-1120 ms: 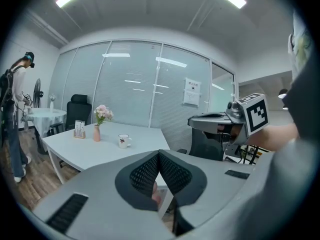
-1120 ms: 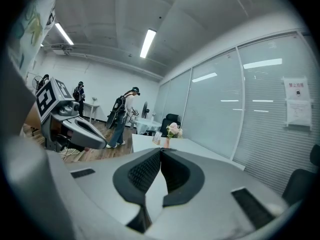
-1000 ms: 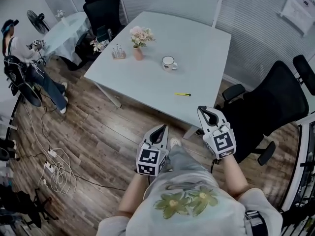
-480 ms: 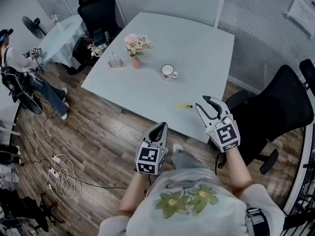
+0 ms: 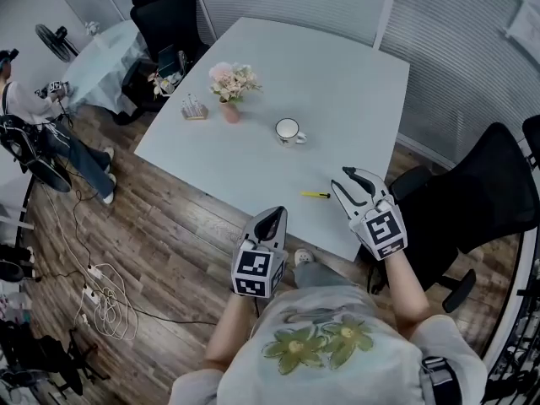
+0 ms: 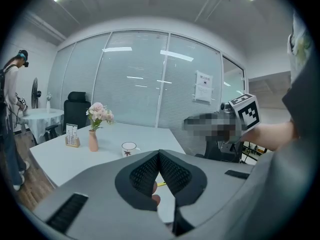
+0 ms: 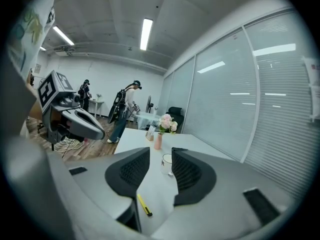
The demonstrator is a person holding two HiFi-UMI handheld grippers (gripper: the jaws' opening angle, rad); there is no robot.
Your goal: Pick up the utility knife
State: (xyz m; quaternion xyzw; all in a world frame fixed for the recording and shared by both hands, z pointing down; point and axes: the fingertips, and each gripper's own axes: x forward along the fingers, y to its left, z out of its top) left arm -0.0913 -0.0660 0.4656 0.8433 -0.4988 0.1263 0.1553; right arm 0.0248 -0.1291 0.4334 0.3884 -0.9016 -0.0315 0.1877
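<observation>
A small yellow utility knife (image 5: 315,195) lies flat on the white table (image 5: 337,83) near its front right corner. It shows again between and below the jaws as the utility knife (image 7: 144,205) in the right gripper view. My right gripper (image 5: 351,179) hovers over the table's corner just right of the knife, jaws open and empty. My left gripper (image 5: 272,219) is held off the table's front edge, above the floor, with its pads closed together on nothing. In the left gripper view a sliver of the knife (image 6: 160,184) peeks past the shut left gripper (image 6: 159,155).
On the table stand a white mug (image 5: 288,130), a pink vase of flowers (image 5: 230,87) and a small card holder (image 5: 194,110). A black office chair (image 5: 472,209) sits right of the table corner. At far left are a person (image 5: 34,133), a second table (image 5: 105,53) and floor cables (image 5: 105,298).
Both grippers have moved forward toward the table. The right one went from shut to open and now hangs over the table corner beside the knife.
</observation>
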